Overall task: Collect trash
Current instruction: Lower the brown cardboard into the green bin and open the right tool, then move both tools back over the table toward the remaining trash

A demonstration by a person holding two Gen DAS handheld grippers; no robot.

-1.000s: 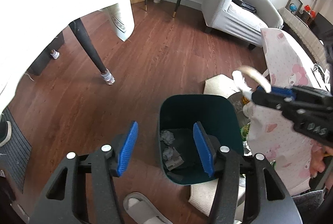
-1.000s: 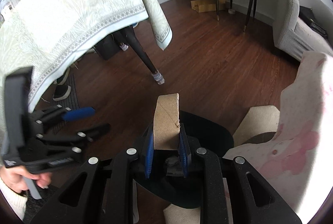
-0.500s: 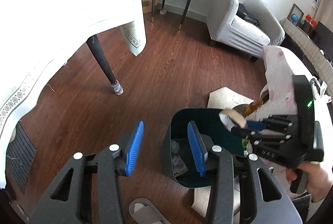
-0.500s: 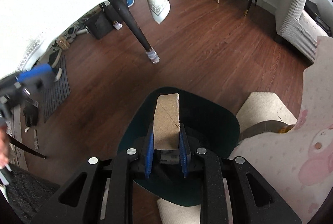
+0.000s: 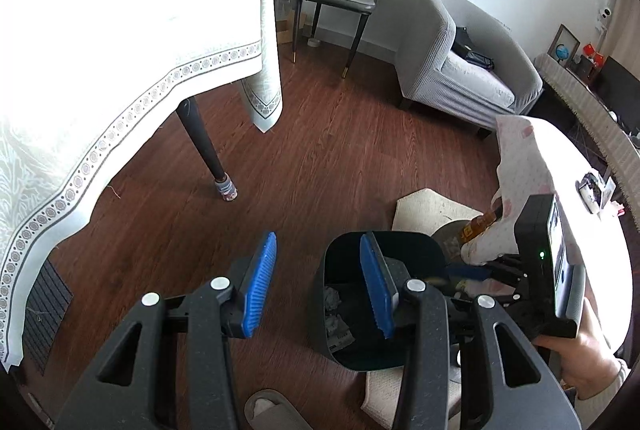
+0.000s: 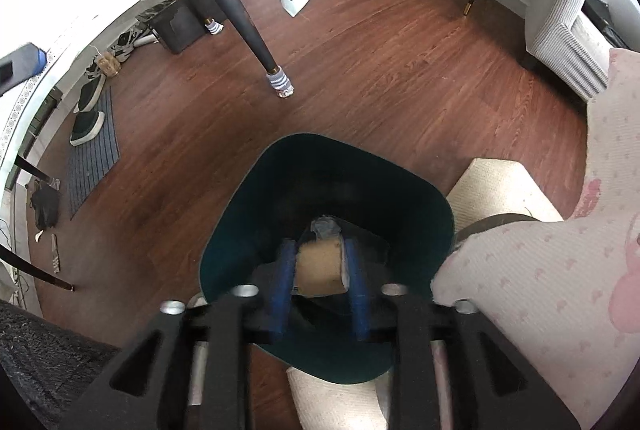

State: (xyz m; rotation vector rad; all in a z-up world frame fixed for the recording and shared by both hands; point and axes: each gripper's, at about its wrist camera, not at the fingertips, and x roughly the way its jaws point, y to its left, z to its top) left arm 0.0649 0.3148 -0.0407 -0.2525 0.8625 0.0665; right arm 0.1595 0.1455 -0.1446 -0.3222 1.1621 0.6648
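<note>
Cardboard tube sits between our right claw pads, whose jaws are opening, directly over the dark green trash bin on the wooden floor. Half a second ago the pads pinched it upright; now it lies tipped and loose. Crumpled paper lies in the bin's bottom. Our left claw hangs partly open and empty beside the bin, narrower than a second ago.
</note>
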